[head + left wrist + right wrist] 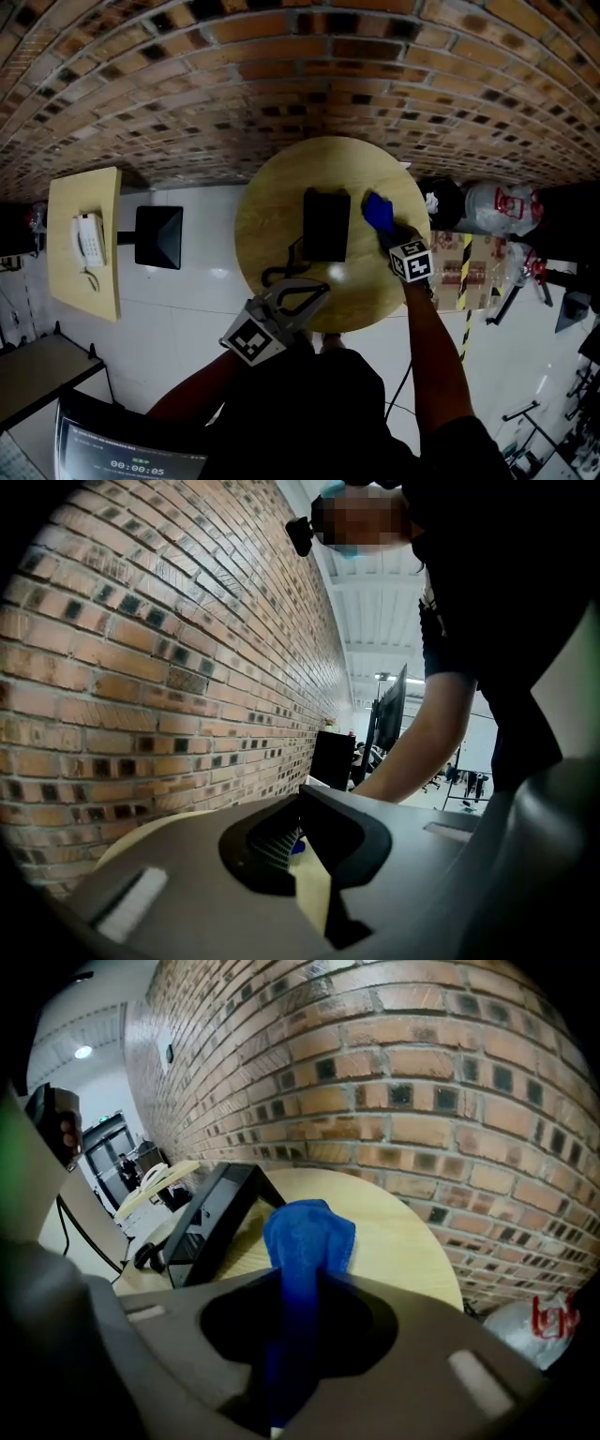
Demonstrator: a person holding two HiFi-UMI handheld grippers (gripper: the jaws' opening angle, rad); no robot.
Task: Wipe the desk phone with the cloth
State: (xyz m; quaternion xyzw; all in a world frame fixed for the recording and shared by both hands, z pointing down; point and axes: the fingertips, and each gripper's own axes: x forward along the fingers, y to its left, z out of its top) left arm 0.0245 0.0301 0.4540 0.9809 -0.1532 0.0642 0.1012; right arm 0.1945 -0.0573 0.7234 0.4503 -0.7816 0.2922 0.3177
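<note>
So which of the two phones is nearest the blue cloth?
The black desk phone on the round table, right beside the cloth; the white phone sits on a separate rectangular table far left.

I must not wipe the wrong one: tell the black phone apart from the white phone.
The black phone sits on the round table; the white phone on the rectangular table. The black phone lies beside the blue cloth; the white phone stands far off left. Both rest on pale wood.
</note>
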